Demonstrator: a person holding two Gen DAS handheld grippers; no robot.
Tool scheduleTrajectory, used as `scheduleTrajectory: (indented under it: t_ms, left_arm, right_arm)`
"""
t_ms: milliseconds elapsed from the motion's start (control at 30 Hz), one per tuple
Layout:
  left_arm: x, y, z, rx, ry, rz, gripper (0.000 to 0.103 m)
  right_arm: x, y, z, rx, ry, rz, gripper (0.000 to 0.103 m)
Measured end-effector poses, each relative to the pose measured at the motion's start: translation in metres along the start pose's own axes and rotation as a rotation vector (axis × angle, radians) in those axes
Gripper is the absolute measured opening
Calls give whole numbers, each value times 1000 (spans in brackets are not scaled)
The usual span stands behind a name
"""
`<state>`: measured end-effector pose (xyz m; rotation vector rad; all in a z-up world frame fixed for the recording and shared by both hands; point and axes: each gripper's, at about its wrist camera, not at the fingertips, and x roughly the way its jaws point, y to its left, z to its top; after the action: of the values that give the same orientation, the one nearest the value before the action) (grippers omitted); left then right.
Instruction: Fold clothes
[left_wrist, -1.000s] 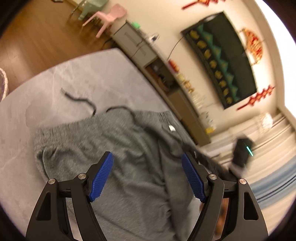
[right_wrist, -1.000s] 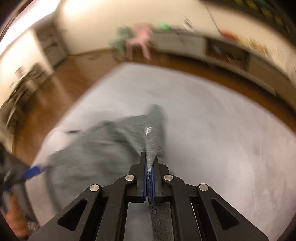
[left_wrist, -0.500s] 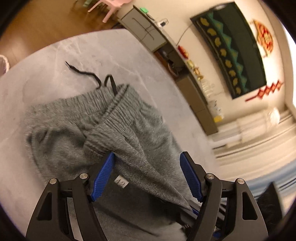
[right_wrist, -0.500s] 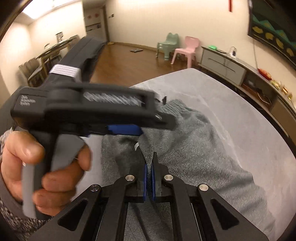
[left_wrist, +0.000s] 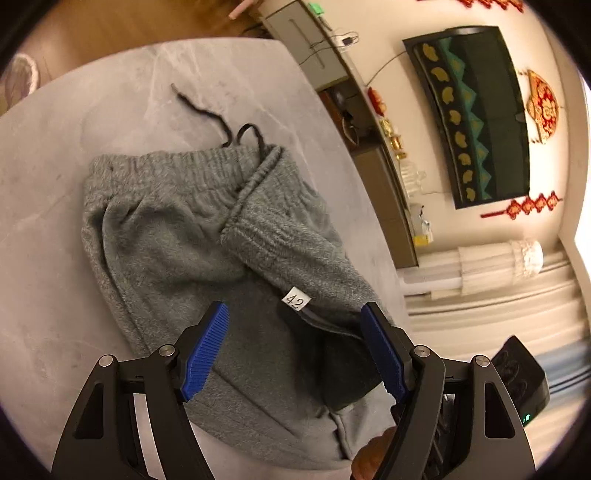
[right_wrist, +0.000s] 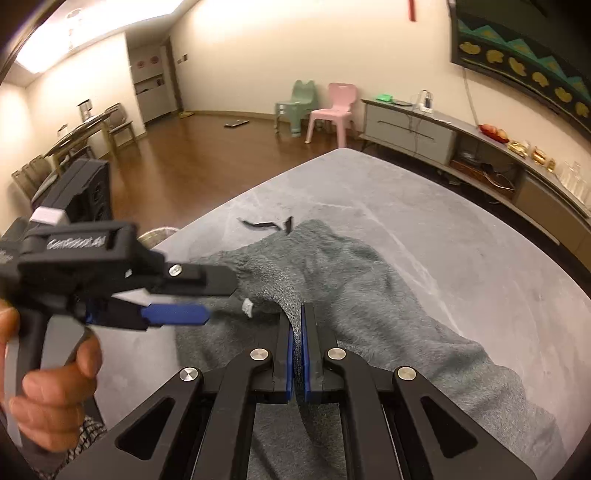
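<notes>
Grey pants (left_wrist: 177, 229) lie on the worktop (left_wrist: 55, 295), waistband folded over. The right claw (right_wrist: 297, 332) pinches a fold of them; the left claw (left_wrist: 295, 350) hovers above, jaws wide apart, empty.

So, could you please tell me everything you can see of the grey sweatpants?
The grey sweatpants look like thick fleecy knit, with a ribbed elastic waistband and a dark drawstring trailing onto the grey table. They lie partly folded, one layer turned over the rest, showing a white "42" tag. The right gripper is shut on a fabric edge; the left gripper hovers open above.
</notes>
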<state>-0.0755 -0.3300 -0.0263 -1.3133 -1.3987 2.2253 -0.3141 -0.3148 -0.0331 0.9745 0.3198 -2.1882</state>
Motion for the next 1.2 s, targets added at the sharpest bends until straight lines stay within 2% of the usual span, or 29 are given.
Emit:
scheduleTrajectory:
  t_ms: [133, 233, 267, 300, 400, 433, 467, 533, 633, 667, 733, 800, 833, 933, 967, 1067, 1200]
  left_arm:
    - [15, 4, 3, -15, 19, -26, 76]
    - [32, 7, 4, -22, 6, -28, 74]
    - [38, 7, 4, -18, -5, -25, 53]
    - [39, 3, 4, 26, -33, 15, 4]
    - [-1, -12, 6, 119, -174, 28, 4]
    - [-27, -12, 7, 133, -248, 7, 4]
    - [-52, -11, 7, 146, -319, -12, 4]
    - [-61, 8, 12, 101, -318, 17, 4]
    - [-30, 27, 14, 47, -203, 85, 4]
    - [-26, 29, 14, 33, -193, 88, 4]
    - [-26, 29, 16, 15, -201, 82, 4]
    - [-33, 23, 14, 32, -228, 68, 4]
    - [-39, 19, 11, 45, -246, 58, 4]
    - [-76, 0, -9, 128, -335, -44, 4]
    - [-84, 3, -11, 146, -350, -29, 4]
    - [-64, 24, -2, 81, -262, 55, 4]
    - [-83, 15, -13, 107, -296, -37, 4]
  right_arm:
    - [9, 4, 4, -6, 10, 118, 4]
    - [12, 19, -3, -40, 18, 159, 4]
    - [11, 23, -8, -44, 18, 168, 4]
    - [10, 26, -12, -52, 21, 171, 4]
    - [3, 21, -27, -70, 69, 159, 13]
    - [-8, 17, -36, -87, 82, 135, 29]
    - [-24, 10, -49, -120, 77, 90, 49]
    - [-53, -7, -80, -165, 83, -8, 64]
    - [-81, -41, -139, -147, 169, -133, 64]
    - [-86, -50, -157, -118, 196, -141, 64]
    - [-92, -62, -186, -60, 220, -164, 63]
    - [-93, -69, -204, -14, 238, -178, 32]
    - [-93, -72, -211, 9, 246, -184, 9]
    - [-109, -63, -215, -24, 210, -195, 5]
    - [-118, -58, -213, -45, 189, -200, 4]
    - [-138, -48, -212, -80, 153, -205, 4]
    - [-157, -39, -214, -98, 133, -197, 3]
